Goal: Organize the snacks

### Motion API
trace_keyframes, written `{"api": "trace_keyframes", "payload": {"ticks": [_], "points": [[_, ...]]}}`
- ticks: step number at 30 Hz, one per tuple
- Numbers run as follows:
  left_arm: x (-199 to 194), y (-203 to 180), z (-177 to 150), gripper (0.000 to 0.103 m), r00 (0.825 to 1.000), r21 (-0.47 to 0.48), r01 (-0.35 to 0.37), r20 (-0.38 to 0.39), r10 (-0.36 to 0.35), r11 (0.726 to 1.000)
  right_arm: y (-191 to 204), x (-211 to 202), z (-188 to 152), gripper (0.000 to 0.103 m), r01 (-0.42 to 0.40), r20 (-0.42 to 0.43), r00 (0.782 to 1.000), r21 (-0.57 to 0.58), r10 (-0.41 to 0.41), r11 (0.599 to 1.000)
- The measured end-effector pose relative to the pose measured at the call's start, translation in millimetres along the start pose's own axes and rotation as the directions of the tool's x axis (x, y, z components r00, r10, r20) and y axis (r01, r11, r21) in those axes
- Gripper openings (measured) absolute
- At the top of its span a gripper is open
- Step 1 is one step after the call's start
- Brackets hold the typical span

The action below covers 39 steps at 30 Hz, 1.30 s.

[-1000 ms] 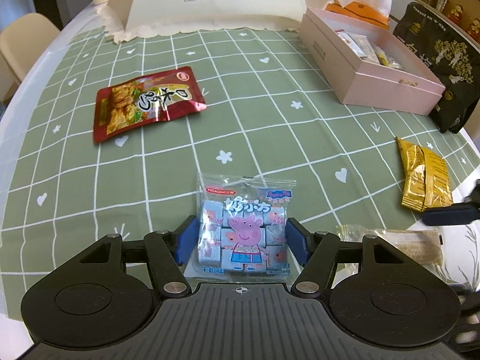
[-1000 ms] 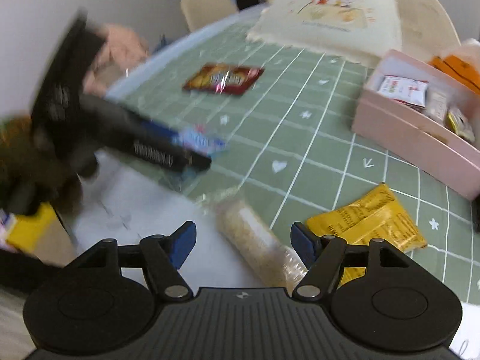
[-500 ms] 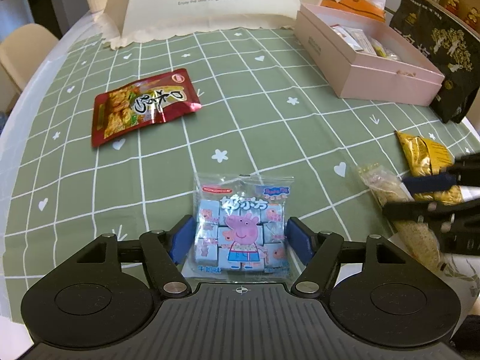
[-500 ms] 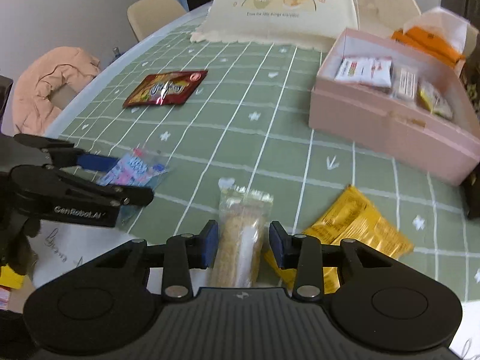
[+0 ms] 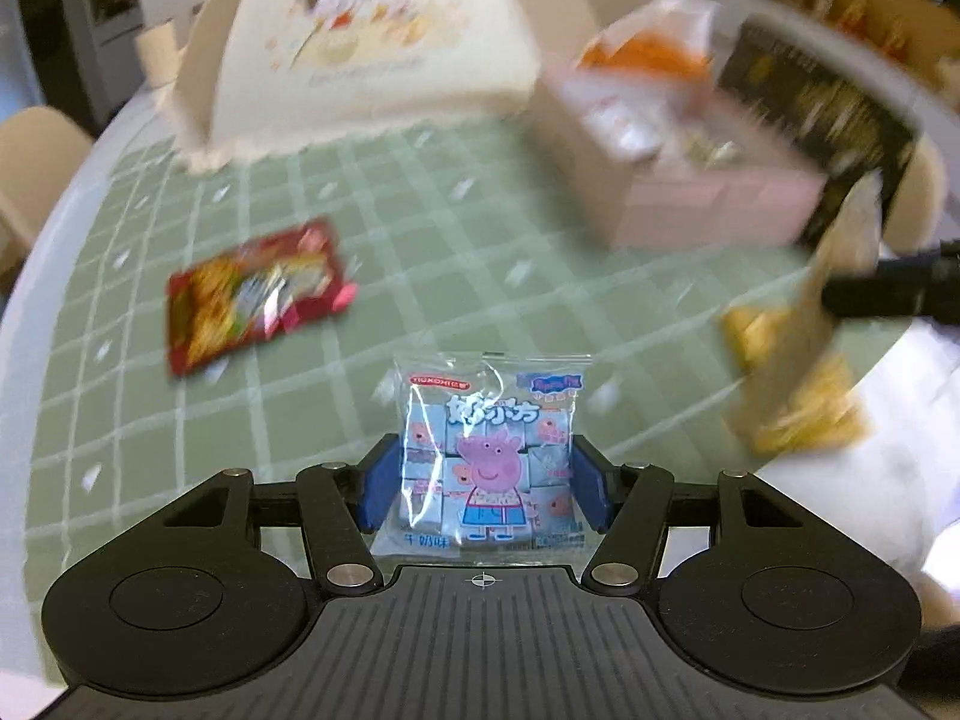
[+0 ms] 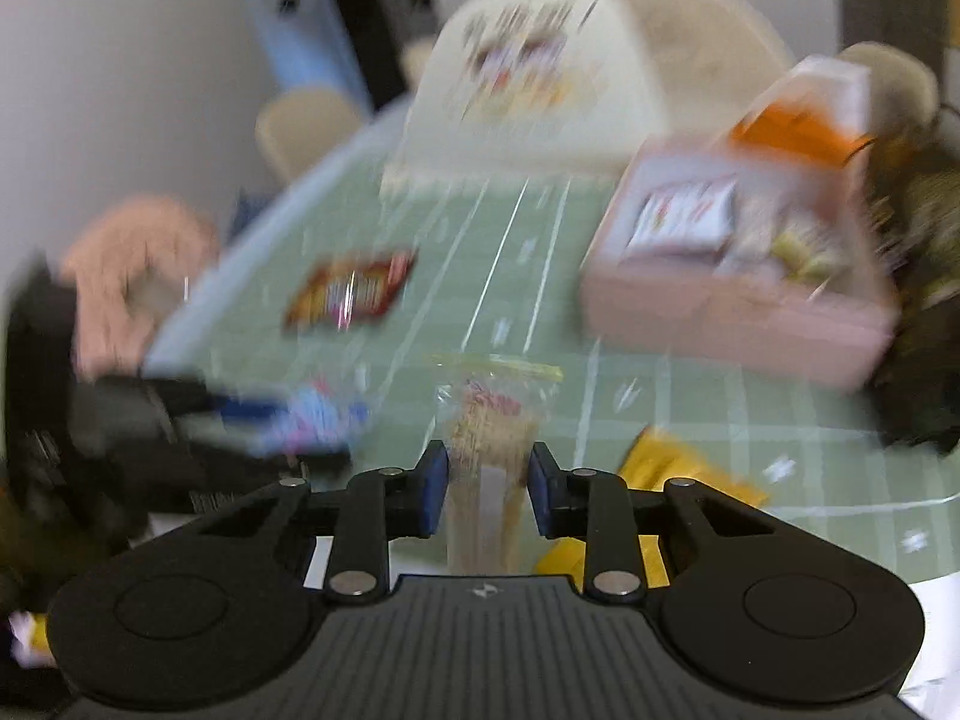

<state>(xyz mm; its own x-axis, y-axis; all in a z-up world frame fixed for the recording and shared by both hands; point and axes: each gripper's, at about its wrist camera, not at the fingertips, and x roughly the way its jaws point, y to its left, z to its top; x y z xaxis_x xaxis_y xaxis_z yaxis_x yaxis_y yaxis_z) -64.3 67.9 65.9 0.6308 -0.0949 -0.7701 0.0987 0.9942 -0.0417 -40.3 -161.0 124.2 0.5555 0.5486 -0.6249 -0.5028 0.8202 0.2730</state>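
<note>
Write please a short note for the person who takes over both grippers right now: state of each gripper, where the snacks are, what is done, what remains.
Left gripper: its jaws have just been closing and the pads now press on the pig candy bag, which looks lifted off the table.
Right gripper: its jaws have just been closing and now grip the clear cracker pack, which also looks lifted.
Pink box: far right of the table, already with some packets in it.
On the tablecloth: red pack at left, yellow pack near the right gripper.
Done: both snacks picked up.
Left: probably put both into the box, then fetch the red and yellow packs.
</note>
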Motion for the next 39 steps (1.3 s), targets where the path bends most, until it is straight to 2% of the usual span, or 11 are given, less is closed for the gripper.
{"api": "trace_keyframes", "payload": {"ticks": [3, 6, 10, 12, 16, 19, 25, 27, 33, 37, 39], "points": [[-22.1, -11.5, 47.7, 0.065, 0.986, 0.021, 0.098, 0.130, -0.100, 0.995, -7.6, -43.0, 39.8, 0.028, 0.035, 0.165, 0.986, -0.005, -0.034, 0.999], [-38.1, -29.0, 108.6, 0.065, 0.946, 0.082, 0.168, 0.268, -0.184, 0.982, -9.0, -75.6, 81.7, 0.028, 0.121, 0.315, 0.944, -0.049, -0.100, 0.991], [-10.1, -52.7, 166.2, 0.065, 0.910, 0.080, 0.249, 0.321, -0.262, 0.965, -12.3, -91.6, 121.8, 0.028, 0.247, 0.412, 0.888, -0.054, -0.204, 0.968], [26.8, -65.0, 182.1, 0.065, 0.924, 0.038, 0.263, 0.278, -0.263, 0.964, -19.9, -88.2, 133.2, 0.028, 0.274, 0.408, 0.881, -0.021, -0.242, 0.962], [98.2, -92.1, 185.8, 0.065, 0.940, 0.040, 0.280, 0.192, -0.283, 0.959, -44.9, -68.7, 141.1, 0.028, 0.285, 0.326, 0.897, 0.088, -0.298, 0.954], [152.3, -107.8, 179.1, 0.064, 0.959, 0.058, 0.277, 0.050, -0.280, 0.959, -62.7, -53.9, 141.1, 0.028, 0.308, 0.247, 0.908, 0.152, -0.338, 0.939], [122.7, -65.4, 175.7, 0.061, 0.890, -0.076, 0.441, 0.170, -0.424, 0.894, -80.1, -15.0, 135.8, 0.028, 0.317, 0.152, 0.925, 0.193, -0.347, 0.929], [104.1, -38.5, 175.6, 0.061, 0.878, -0.109, 0.453, 0.226, -0.422, 0.885, -79.1, 6.4, 135.6, 0.028, 0.313, 0.114, 0.935, 0.183, -0.336, 0.932], [78.1, 62.1, 165.9, 0.061, 0.933, -0.285, 0.301, 0.285, -0.219, 0.910, -85.4, 91.9, 158.2, 0.029, 0.195, -0.040, 0.981, 0.206, -0.190, 0.959], [76.1, 136.9, 149.1, 0.061, 0.969, -0.388, 0.161, 0.237, -0.070, 0.908, -73.7, 117.6, 161.8, 0.035, 0.324, -0.023, 0.946, 0.120, -0.324, 0.938], [79.1, 173.8, 136.4, 0.061, 0.984, -0.415, 0.075, 0.177, 0.000, 0.907, -65.6, 106.2, 153.4, 0.048, 0.314, 0.010, 0.949, 0.091, -0.316, 0.945]]}}
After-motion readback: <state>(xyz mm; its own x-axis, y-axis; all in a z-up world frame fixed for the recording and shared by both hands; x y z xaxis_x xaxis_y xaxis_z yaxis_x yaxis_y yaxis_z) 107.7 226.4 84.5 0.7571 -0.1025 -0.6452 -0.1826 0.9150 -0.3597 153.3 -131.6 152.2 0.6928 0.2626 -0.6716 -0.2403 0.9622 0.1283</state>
